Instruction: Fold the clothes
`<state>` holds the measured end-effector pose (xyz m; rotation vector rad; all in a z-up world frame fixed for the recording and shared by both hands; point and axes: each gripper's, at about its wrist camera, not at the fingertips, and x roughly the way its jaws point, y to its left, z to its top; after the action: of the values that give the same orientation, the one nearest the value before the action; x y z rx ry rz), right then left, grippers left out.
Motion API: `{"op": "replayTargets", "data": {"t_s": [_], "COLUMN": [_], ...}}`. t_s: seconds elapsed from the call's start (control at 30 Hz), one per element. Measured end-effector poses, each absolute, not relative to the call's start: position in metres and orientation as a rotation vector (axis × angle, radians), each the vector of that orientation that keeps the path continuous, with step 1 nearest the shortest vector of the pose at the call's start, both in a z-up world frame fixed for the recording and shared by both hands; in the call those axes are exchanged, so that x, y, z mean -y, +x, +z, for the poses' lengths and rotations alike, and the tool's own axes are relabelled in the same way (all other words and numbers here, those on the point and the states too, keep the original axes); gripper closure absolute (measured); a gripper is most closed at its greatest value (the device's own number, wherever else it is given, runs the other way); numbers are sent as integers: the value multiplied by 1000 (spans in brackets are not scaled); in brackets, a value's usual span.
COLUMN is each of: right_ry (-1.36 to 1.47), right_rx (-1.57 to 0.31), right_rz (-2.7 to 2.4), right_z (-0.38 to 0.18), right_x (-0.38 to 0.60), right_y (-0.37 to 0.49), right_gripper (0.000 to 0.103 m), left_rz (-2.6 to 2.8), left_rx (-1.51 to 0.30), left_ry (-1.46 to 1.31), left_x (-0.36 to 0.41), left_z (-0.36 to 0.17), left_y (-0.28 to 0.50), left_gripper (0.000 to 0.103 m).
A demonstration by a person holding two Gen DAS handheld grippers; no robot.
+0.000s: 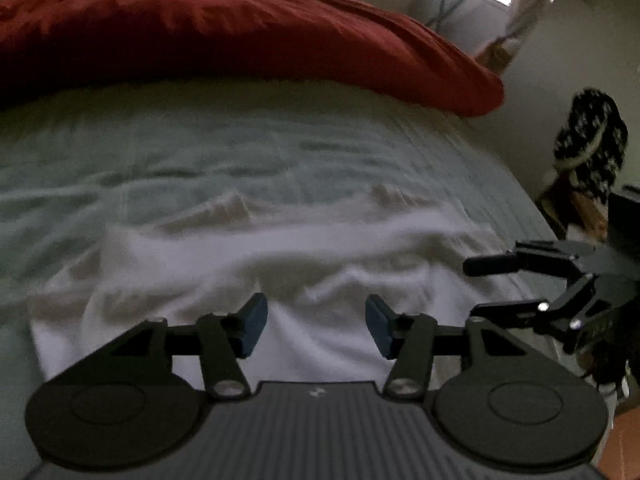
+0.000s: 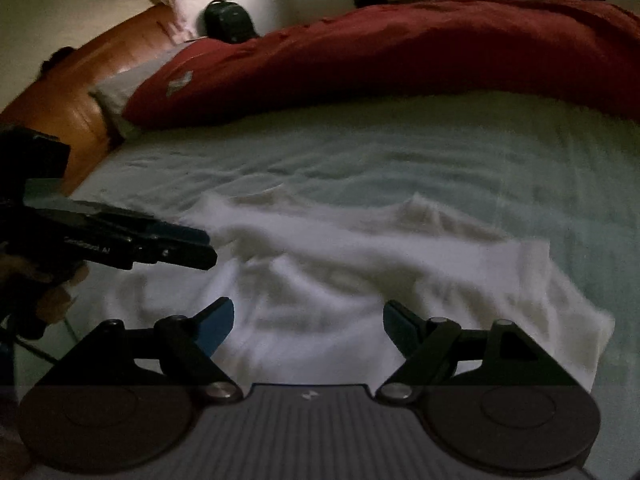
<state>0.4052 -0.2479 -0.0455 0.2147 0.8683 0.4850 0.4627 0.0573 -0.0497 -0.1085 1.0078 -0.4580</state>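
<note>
A white garment [image 1: 248, 264] [image 2: 360, 264] lies rumpled on the pale green bed sheet [image 1: 200, 148] [image 2: 360, 140], close in front of both grippers. My left gripper [image 1: 316, 322] hovers over its near edge, open, nothing between the blue pads. My right gripper [image 2: 308, 326] is open too, above the garment's near part. In the left wrist view the right gripper [image 1: 476, 286] shows at the right, fingers apart. In the right wrist view the left gripper [image 2: 200, 246] shows side-on at the left, held by a hand.
A red duvet [image 1: 240, 36] [image 2: 400, 52] is bunched across the far side of the bed. An orange-brown headboard [image 2: 68, 88] and a grey pillow [image 2: 116, 92] lie at the left of the right wrist view. A dark patterned item [image 1: 592, 140] hangs beyond the bed's right edge.
</note>
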Motion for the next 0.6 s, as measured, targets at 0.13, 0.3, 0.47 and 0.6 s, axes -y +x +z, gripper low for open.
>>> {"op": "replayTargets", "data": {"t_s": [0.13, 0.3, 0.47, 0.6], "right_ry": [187, 224, 210, 173], "right_rx": [-937, -945, -921, -947], "right_rz": [442, 364, 360, 340], "right_z": [-61, -53, -43, -52], "right_x": [264, 281, 277, 272], "right_y": [376, 356, 349, 344], "right_gripper": [18, 17, 14, 14], "left_rz": [-429, -361, -305, -268], "left_rx": [-1029, -1027, -1012, -1048], "left_ry": [-72, -56, -18, 0], "left_x": [-76, -97, -106, -114], "left_z": [-48, -38, -32, -44], "left_y": [432, 411, 409, 400], "left_gripper": [49, 47, 45, 44]}}
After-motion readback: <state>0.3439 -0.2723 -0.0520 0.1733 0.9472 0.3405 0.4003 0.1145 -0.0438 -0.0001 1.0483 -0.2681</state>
